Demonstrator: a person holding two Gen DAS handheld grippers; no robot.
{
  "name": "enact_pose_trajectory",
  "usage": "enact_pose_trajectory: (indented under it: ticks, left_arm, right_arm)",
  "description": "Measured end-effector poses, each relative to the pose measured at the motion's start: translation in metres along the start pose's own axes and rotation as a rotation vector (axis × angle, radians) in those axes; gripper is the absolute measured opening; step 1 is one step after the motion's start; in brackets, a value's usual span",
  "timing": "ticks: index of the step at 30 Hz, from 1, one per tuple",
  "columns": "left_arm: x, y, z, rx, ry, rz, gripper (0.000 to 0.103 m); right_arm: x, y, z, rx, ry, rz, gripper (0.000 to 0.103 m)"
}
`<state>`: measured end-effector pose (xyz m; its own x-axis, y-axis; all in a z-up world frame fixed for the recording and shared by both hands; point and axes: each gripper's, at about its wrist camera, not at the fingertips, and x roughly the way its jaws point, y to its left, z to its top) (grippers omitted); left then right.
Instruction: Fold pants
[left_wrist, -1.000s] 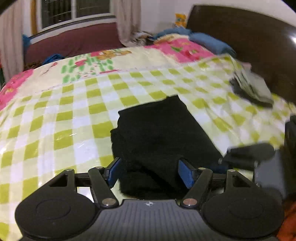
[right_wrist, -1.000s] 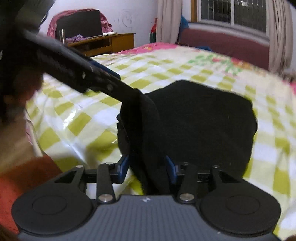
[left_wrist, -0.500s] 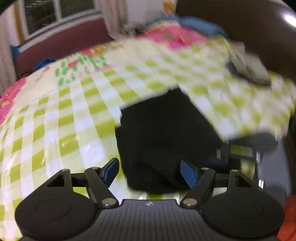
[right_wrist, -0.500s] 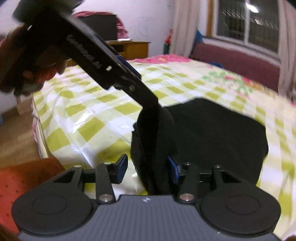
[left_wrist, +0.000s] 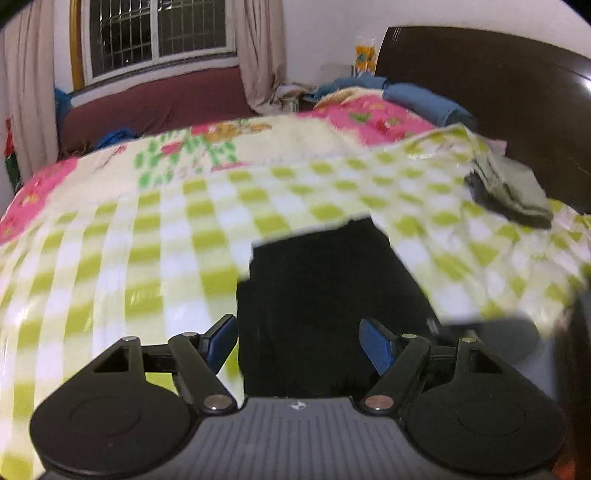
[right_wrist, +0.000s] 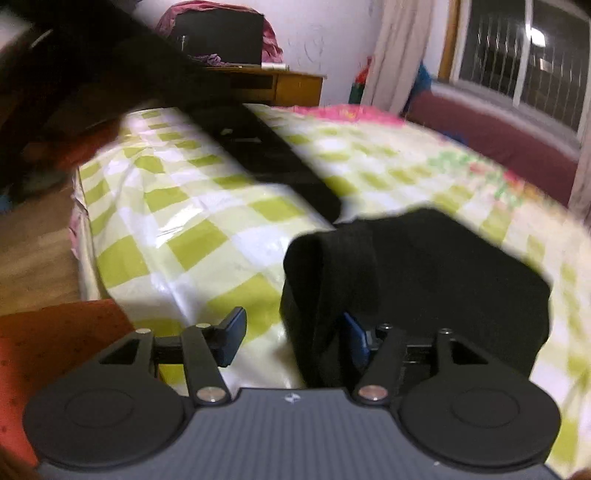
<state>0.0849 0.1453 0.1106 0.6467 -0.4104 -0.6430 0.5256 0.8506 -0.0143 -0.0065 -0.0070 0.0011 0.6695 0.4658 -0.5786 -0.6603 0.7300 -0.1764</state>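
One pants (left_wrist: 325, 295) fold between hand-held gripper (left_wrist: 299, 343) fingers.

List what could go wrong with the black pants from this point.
1. The right gripper stands open around a raised fold of the black pants; that flap may slump and undo the fold.
2. The bundle lies near the edge of the glossy checked cover, so it might slide off.
3. The left gripper, open around the pants' near end, might snag the cloth when it moves.
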Motion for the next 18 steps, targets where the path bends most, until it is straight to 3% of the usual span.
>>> enact_pose_trajectory:
  ticks: [8, 9, 10, 15, 18]
  left_arm:
    - [0.111, 0.01, 0.024, 0.04, 0.163, -0.029, 0.086]
    - [0.12, 0.01, 0.022, 0.048, 0.175, -0.014, 0.086]
    - [0.128, 0.011, 0.023, 0.045, 0.187, -0.017, 0.086]
    - [0.134, 0.016, 0.04, 0.003, 0.19, -0.048, 0.052]
    - [0.128, 0.016, 0.055, 0.022, 0.175, -0.08, 0.042]
  right_arm:
    - [0.009, 0.004, -0.002, 0.027, 0.024, -0.08, 0.056]
    - [0.011, 0.003, -0.003, 0.034, 0.023, -0.097, 0.052]
    - [0.013, -0.002, -0.004, 0.062, 0.025, -0.101, 0.04]
    - [0.009, -0.054, -0.004, 0.393, 0.043, 0.008, 0.013]
    - [-0.006, -0.073, 0.004, 0.502, 0.004, 0.03, 0.011]
